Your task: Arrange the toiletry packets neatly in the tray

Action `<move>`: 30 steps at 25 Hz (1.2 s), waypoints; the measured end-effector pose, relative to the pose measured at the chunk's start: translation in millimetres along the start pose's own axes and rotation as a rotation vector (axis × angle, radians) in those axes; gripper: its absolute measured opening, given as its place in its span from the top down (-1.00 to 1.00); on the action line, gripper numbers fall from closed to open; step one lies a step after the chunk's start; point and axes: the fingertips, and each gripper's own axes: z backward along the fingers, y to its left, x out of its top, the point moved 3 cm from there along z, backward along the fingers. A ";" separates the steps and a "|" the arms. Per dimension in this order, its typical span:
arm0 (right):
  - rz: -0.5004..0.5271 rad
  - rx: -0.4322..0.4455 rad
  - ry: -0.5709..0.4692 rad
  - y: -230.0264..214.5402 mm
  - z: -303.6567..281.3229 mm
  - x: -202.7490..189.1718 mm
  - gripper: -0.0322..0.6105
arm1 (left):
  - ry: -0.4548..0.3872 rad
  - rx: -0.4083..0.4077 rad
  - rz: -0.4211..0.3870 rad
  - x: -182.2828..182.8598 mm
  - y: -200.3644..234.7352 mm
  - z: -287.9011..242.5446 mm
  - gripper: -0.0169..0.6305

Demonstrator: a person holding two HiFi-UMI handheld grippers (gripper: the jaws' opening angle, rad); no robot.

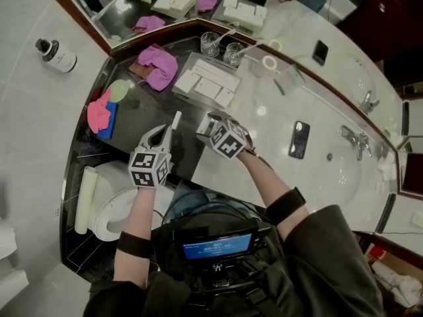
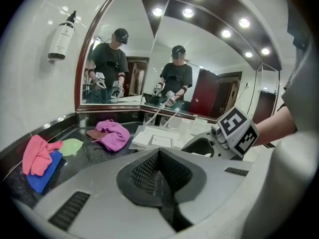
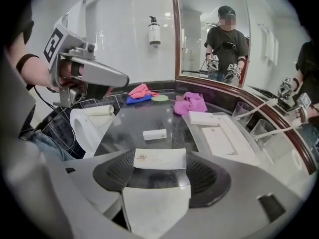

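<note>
I see the dark desk carrying a white tray, a magenta cloth, pink and blue cloths, a green disc, two glasses, one loose white packet and, on its pale stretch, a phone.

We note both forearms extended, grippers angled downward: left gripper jaws together; right gripper clamping packet.

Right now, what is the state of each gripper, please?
Left gripper: closed, empty.
Right gripper: closed on a flat white rectangular packet.
</note>
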 end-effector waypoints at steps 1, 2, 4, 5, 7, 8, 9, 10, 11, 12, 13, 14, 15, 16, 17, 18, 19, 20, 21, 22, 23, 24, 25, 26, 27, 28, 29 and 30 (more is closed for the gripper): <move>-0.008 -0.011 -0.008 -0.3 8.2 -3.3 -0.16 | 0.004 -0.010 -0.012 1.2 -4.7 -3.0 0.94; -0.016 -0.022 -0.014 -0.7 15.4 -7.8 -0.16 | 0.007 -0.021 -0.025 2.8 -9.3 -6.4 0.94; -0.032 -0.044 -0.024 -2.9 28.7 -16.8 -0.16 | 0.010 -0.040 -0.045 7.4 -17.5 -13.2 0.94; -0.041 -0.055 -0.027 -4.9 34.5 -21.5 -0.16 | 0.011 -0.049 -0.053 10.1 -21.6 -16.7 0.94; -0.059 -0.078 -0.030 -10.9 44.1 -30.5 -0.16 | 0.011 -0.066 -0.067 15.8 -30.6 -24.4 0.94; -0.063 -0.089 -0.032 -15.0 48.3 -32.9 -0.16 | 0.011 -0.074 -0.074 18.5 -35.0 -28.5 0.94; -0.062 -0.100 -0.034 -19.9 52.0 -33.4 -0.16 | 0.011 -0.081 -0.080 21.1 -39.0 -32.8 0.94; -0.058 -0.110 -0.038 -25.2 54.9 -32.3 -0.16 | 0.010 -0.087 -0.085 23.6 -42.4 -37.2 0.95; -0.052 -0.118 -0.041 -30.9 57.1 -29.8 -0.16 | 0.010 -0.092 -0.088 25.9 -44.8 -41.6 0.94; -0.045 -0.125 -0.043 -36.9 58.5 -26.1 -0.16 | 0.011 -0.095 -0.090 28.0 -46.3 -46.1 0.94; -0.036 -0.132 -0.045 -43.3 59.1 -21.4 -0.16 | 0.012 -0.096 -0.091 30.1 -46.8 -50.4 0.94; -0.027 -0.139 -0.046 -50.1 58.9 -16.0 -0.16 | 0.013 -0.097 -0.090 32.1 -46.3 -54.5 0.94; -0.015 -0.146 -0.046 -57.2 57.7 -10.2 -0.16 | 0.014 -0.097 -0.089 34.2 -45.0 -58.6 0.94; -0.002 -0.152 -0.044 -64.6 55.5 -4.2 -0.16 | 0.015 -0.096 -0.088 36.1 -42.8 -62.7 0.94; 0.012 -0.159 -0.042 -72.3 52.3 2.1 -0.16 | 0.017 -0.094 -0.086 37.9 -39.6 -66.9 0.94; 0.027 -0.165 -0.038 -80.4 48.6 8.8 -0.16 | 0.018 -0.091 -0.086 39.8 -35.6 -71.3 0.95; 0.041 -0.171 -0.035 -89.0 44.6 15.9 -0.16 | 0.018 -0.088 -0.086 42.0 -30.8 -76.2 0.94; 0.051 -0.176 -0.033 -98.1 39.8 23.0 -0.16 | 0.018 -0.084 -0.086 44.6 -25.4 -81.4 0.94; 0.058 -0.179 -0.031 -107.4 33.9 29.4 -0.16 | 0.018 -0.079 -0.085 47.4 -19.7 -86.6 0.94; 0.063 -0.182 -0.029 -116.4 27.5 35.2 -0.16 | 0.017 -0.073 -0.084 50.1 -14.0 -91.7 0.94; 0.070 -0.185 -0.025 -124.8 21.3 40.7 -0.16 | 0.017 -0.068 -0.083 52.4 -8.5 -96.4 0.94; 0.079 -0.186 -0.018 -132.3 15.4 45.9 -0.16 | 0.017 -0.062 -0.080 54.0 -3.4 -100.7 0.95; 0.088 -0.186 -0.009 -138.9 9.9 50.6 -0.16 | 0.018 -0.057 -0.076 55.2 1.5 -104.7 0.94; 0.094 -0.186 0.001 -145.1 4.2 54.3 -0.16 | 0.020 -0.053 -0.073 56.1 6.5 -108.6 0.94; 0.095 -0.184 0.012 -151.2 -2.6 56.2 -0.16 | 0.021 -0.048 -0.068 57.2 11.6 -112.7 0.94; 0.092 -0.181 0.024 -157.1 -10.4 56.5 -0.16 | 0.022 -0.043 -0.064 58.3 16.8 -117.0 0.94; 0.090 -0.177 0.034 -162.7 -17.8 56.8 -0.16 | 0.023 -0.038 -0.058 59.7 21.8 -121.4 0.94; 0.090 -0.175 0.042 -168.2 -23.8 58.2 -0.16 | 0.024 -0.034 -0.053 61.0 26.3 -125.9 0.94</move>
